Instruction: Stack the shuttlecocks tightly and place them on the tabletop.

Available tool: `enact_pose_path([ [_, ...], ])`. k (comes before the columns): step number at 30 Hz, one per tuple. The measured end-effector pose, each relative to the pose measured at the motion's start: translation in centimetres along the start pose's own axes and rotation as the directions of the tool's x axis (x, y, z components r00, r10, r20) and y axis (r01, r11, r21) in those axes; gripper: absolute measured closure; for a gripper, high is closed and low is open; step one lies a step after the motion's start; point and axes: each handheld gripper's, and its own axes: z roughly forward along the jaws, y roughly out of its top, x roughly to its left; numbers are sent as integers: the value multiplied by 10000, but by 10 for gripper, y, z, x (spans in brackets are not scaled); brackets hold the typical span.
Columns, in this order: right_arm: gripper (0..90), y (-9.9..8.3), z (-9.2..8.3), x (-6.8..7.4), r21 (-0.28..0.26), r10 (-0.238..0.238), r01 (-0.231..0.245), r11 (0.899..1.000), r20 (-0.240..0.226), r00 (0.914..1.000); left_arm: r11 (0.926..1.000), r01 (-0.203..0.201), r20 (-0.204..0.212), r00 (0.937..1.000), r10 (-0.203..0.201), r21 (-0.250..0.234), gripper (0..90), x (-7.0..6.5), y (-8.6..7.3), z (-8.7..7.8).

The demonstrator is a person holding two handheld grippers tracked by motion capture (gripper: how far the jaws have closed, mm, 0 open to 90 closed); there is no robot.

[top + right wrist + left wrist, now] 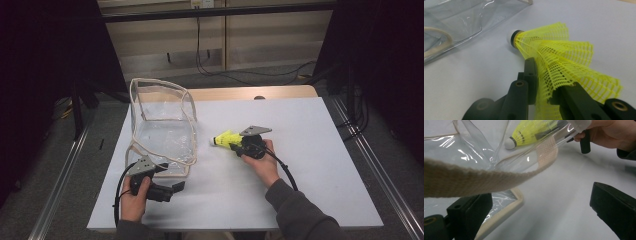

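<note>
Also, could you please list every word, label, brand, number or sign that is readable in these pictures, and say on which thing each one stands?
None: no readable text in any view.
Yellow shuttlecock: plain mesh skirt, a dark band at its white cork, no lettering.
Clear bag: bare plastic with plain beige trim.
White table: no marks.

No legible text, label, brand, number or sign is found on any surface in the three views.
</note>
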Motion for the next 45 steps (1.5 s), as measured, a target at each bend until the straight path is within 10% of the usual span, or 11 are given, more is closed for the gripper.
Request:
enact_pose_path([
  [31, 821, -1, -23, -3, 410, -402, 436, 9982, -809, 9959, 10000, -31, -36, 10000, 31, -46, 42, -1, 1, -1],
  [45, 634, -5, -12, 4, 233, -427, 437, 9988, -439, 9981, 10000, -34, -19, 10000, 34, -69, 43, -1, 1, -1],
])
